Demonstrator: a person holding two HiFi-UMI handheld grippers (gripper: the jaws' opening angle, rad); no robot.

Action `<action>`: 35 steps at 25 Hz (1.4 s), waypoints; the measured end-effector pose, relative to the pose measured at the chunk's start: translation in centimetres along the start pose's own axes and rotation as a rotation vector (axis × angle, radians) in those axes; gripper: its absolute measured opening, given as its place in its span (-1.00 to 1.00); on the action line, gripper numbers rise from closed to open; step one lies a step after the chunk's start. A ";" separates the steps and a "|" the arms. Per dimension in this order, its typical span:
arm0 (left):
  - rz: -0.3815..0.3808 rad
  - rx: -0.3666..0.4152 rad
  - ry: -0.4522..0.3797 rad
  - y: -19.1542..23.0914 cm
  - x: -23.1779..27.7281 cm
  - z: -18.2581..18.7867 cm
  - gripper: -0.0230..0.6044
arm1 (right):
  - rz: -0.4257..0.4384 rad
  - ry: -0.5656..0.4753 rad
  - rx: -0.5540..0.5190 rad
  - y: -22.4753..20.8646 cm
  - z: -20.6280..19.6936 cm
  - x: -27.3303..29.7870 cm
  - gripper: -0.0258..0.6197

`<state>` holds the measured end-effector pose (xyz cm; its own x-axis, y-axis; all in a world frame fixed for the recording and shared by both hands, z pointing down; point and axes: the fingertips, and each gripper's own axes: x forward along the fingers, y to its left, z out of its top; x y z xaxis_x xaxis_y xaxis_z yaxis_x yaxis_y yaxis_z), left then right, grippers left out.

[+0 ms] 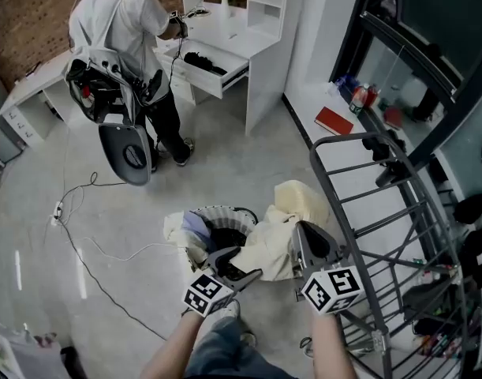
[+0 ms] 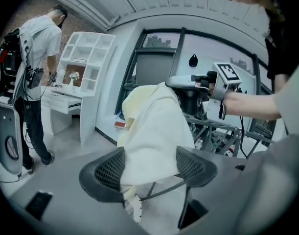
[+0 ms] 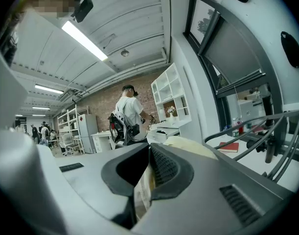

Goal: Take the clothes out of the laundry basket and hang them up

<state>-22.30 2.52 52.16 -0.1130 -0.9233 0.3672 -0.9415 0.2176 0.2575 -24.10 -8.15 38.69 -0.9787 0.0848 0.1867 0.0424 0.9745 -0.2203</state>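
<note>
Right tongs (image 3: 149,173): jaws together, clamped on a fold of a cream, soft fabric garment (image 3: 142,195). A strip of cloth showed pinched between the mesh pads, with more of it bunched over the upper jaw.

Left tongs (image 2: 148,168): jaws stood wide apart. The same cream garment (image 2: 154,131) hung down through the gap between them. The pads flanked the cloth and did not squeeze it.

From the left gripper view, the right tongs (image 2: 188,89) held the garment's top edge aloft, and the cloth draped from there down towards the left jaws.

Head view: both tongs were forward of the person's knees, left tongs (image 1: 233,267) low beside the basket, right tongs (image 1: 308,247) nearer the rack. The cream garment (image 1: 280,235) was spread between and beyond them, lifted clear of the basket.

A round white laundry basket with a ribbed rim (image 1: 221,212) sat on the grey floor just left of the garment. Dark and pale-blue clothes lay inside it.

A grey tubular metal drying rack (image 1: 359,212) stood just right of the right tongs, its rails bare on the near side.

Farther off, a person in a white shirt (image 1: 118,18) stood at a white desk with an open drawer (image 1: 225,46). A thin red book (image 1: 334,121) lay on the white ledge by the window.
</note>
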 end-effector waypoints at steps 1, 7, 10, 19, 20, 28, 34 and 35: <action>-0.002 0.004 0.015 0.0 0.3 -0.3 0.14 | -0.001 -0.001 0.001 0.0 -0.1 -0.1 -0.88; -0.030 0.026 0.075 -1.0 1.8 -1.4 -0.44 | -0.019 -0.013 0.018 -0.4 0.0 -0.8 -0.88; -0.031 0.042 0.086 -1.4 2.1 -1.4 -0.71 | -0.024 -0.020 0.018 -0.5 0.3 -1.2 -0.88; 0.087 0.035 0.044 0.5 0.3 0.2 -0.79 | -0.068 -0.039 0.030 -0.8 0.5 -2.5 -0.88; 0.106 0.034 0.033 0.8 -0.2 0.6 -0.79 | -0.075 -0.041 0.033 -0.8 0.6 -2.8 -0.88; 0.255 0.053 -0.110 3.3 -4.7 6.7 -0.80 | -0.110 -0.062 0.041 -0.1 0.9 -4.3 -0.88; 0.311 0.115 -0.224 3.6 -7.5 13.3 -0.80 | -0.092 -0.098 -0.016 0.7 2.2 -4.8 -0.88; 0.315 0.125 -0.245 3.4 -7.9 14.4 -0.80 | -0.089 -0.109 -0.028 0.9 2.7 -5.0 -0.88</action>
<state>-29.19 6.01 37.21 -0.4595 -0.8692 0.1829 -0.8785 0.4751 0.0510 -19.74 -8.27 35.02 -0.9948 -0.0243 0.0989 -0.0419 0.9828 -0.1800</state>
